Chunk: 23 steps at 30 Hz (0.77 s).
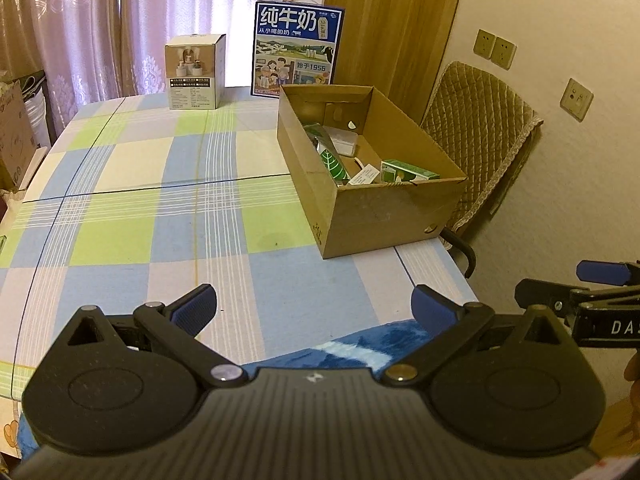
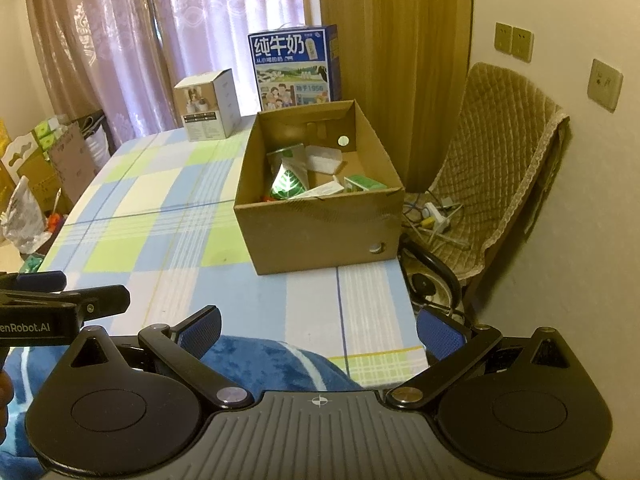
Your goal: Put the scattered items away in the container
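An open cardboard box (image 1: 392,216) (image 2: 320,232) stands at the right side of the checked table. Inside lie a green leaf-print packet (image 1: 334,164) (image 2: 286,182), a green carton (image 1: 408,171) (image 2: 364,183), a clear plastic tub (image 1: 344,140) (image 2: 324,159) and a white card (image 1: 364,176). My left gripper (image 1: 314,312) hangs open and empty over the table's near edge. My right gripper (image 2: 320,332) is open and empty too, back from the box. Each gripper's side shows in the other's view: the right one (image 1: 568,292), the left one (image 2: 60,292).
A blue milk case (image 1: 298,50) (image 2: 296,68) and a small white product box (image 1: 195,72) (image 2: 208,106) stand at the table's far end by the curtains. A quilted chair (image 1: 480,140) (image 2: 496,160) is beside the box, with cables (image 2: 432,216) on its seat. Blue fleece (image 2: 256,360) lies below me.
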Motion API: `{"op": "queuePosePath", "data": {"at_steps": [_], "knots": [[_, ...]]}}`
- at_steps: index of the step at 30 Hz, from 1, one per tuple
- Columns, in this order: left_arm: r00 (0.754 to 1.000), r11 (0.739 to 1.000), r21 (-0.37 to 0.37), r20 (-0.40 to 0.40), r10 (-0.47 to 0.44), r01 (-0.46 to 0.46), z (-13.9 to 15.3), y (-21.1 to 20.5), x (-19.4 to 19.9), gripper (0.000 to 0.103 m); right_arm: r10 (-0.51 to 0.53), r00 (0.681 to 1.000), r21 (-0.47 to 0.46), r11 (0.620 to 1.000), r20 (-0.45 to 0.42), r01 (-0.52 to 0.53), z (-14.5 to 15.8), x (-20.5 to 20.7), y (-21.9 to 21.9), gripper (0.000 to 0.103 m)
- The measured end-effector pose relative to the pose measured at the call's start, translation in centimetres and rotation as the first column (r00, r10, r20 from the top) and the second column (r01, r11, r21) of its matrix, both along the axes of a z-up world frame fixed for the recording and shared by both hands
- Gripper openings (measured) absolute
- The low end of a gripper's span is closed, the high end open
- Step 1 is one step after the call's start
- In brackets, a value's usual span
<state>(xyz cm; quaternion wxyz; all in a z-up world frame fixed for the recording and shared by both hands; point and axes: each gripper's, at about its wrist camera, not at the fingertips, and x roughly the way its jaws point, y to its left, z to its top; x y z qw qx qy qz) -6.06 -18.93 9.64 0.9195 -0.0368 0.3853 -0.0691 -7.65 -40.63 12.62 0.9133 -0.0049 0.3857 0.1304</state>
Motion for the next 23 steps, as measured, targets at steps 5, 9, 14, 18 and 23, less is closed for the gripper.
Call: {"op": "queuePosePath", "data": {"at_steps": [5,9,14,18,23], "knots": [[1.0,1.0,0.005,0.003,-0.002,0.002,0.03,-0.15,0.03,0.102,-0.006,1.0,0.005,1.0,-0.003,0.006,-0.12,0.04,-0.12,0.101],[1.0,1.0,0.011,0.003,-0.005,0.005,0.06,-0.24,0.16,0.102,-0.006,1.0,0.005,1.0,-0.003,0.006,-0.1,0.03,-0.13,0.101],[1.0,1.0,0.014,0.003,-0.007,0.007,0.17,-0.27,0.34,0.102,-0.003,1.0,0.004,1.0,-0.007,0.003,-0.13,0.17,-0.09,0.101],[1.0,1.0,0.014,0.004,-0.011,0.011,0.19,-0.23,0.48,0.102,-0.003,1.0,0.005,1.0,-0.009,0.003,-0.17,0.22,-0.03,0.101],[0.999,1.0,0.01,0.027,-0.025,0.025,0.31,-0.11,0.31,0.102,0.0,1.0,0.003,1.0,-0.015,0.001,-0.37,0.47,0.25,0.101]]}}
